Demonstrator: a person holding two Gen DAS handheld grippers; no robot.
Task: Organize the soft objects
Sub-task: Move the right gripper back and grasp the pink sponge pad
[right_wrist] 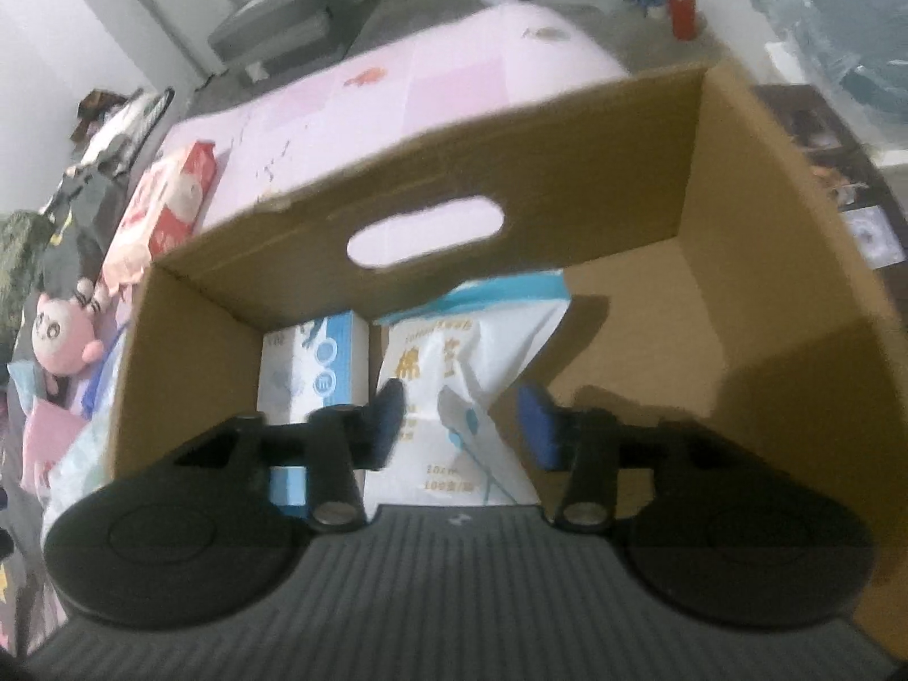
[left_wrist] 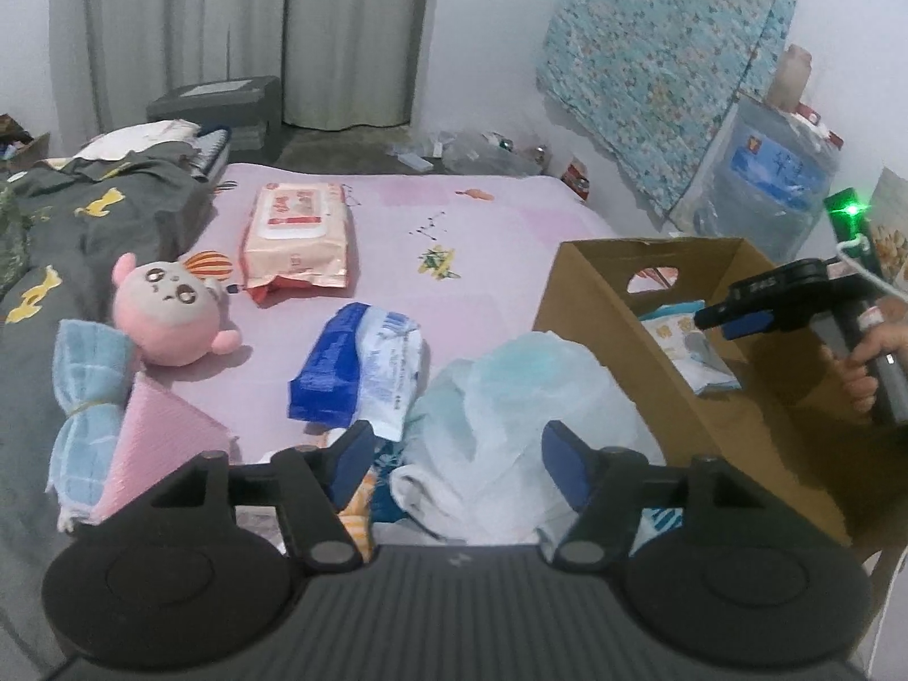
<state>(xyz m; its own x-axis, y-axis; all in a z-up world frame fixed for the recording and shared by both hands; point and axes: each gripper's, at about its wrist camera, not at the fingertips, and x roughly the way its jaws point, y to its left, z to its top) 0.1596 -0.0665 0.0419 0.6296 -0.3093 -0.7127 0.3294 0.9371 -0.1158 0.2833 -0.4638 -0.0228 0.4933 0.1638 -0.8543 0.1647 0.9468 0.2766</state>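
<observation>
Far to the left of the left gripper (left_wrist: 457,462), a light blue checked towel tied into a bundle (left_wrist: 85,397) lies beside a folded pink cloth (left_wrist: 164,442). Beyond them, ahead and left of the fingers, sits a round pink plush doll (left_wrist: 167,315), with an orange-and-white wet-wipe pack (left_wrist: 298,232) farther off on the pink bedsheet (left_wrist: 482,238). A blue-and-white crinkled plastic pack (left_wrist: 360,369) lies just ahead of the left finger. The left gripper stands open, its jaws on either side of a translucent white plastic bag (left_wrist: 505,408), not closed on it. To its right stands a brown cardboard box (left_wrist: 601,306). The right gripper (right_wrist: 459,423) hangs open and empty inside that box, directly above a white tissue pack with yellow lettering (right_wrist: 454,352); a blue-and-white carton (right_wrist: 309,374) lies to its left.
</observation>
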